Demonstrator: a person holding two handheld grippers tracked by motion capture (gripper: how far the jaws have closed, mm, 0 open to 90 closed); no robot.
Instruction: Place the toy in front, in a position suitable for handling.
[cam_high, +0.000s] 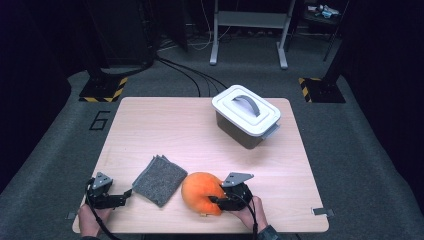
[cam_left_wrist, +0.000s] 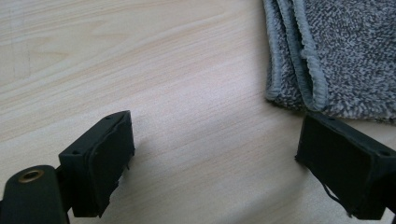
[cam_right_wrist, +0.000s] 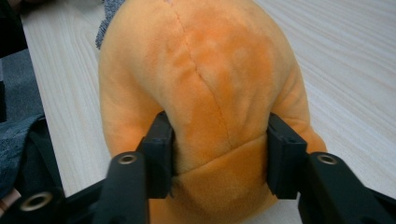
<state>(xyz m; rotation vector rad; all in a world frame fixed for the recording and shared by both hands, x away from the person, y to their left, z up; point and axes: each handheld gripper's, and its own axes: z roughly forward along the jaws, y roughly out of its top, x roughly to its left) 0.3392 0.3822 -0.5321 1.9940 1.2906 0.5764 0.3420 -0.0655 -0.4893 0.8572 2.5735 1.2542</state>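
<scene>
The right gripper (cam_high: 216, 200) sits at the near edge of the pale wooden table (cam_high: 200, 125), about five o'clock from the table's middle, and its jaws are clamped on the round orange plush toy (cam_high: 200, 192). In the right gripper view the two black pads press into the soft fabric on either side of a seam, the plush (cam_right_wrist: 205, 93) bulging out above them, so the jaws stand partly closed with the toy squeezed between them. The toy rests on the table just at nine o'clock of that gripper. Directly at nine o'clock of the toy, near it and possibly touching, though the high view is too coarse to tell, lies the folded grey terry cloth (cam_high: 160, 180). Over at seven o'clock of the table the left gripper (cam_high: 125, 196) lies low, its jaws spread wide with nothing but bare wood between them; in the left gripper view the cloth's hemmed edge (cam_left_wrist: 299, 70) lies just ahead of one jaw tip. Far off at one o'clock stands the grey plastic box with a white handled lid (cam_high: 246, 116), well apart from both hands.
</scene>
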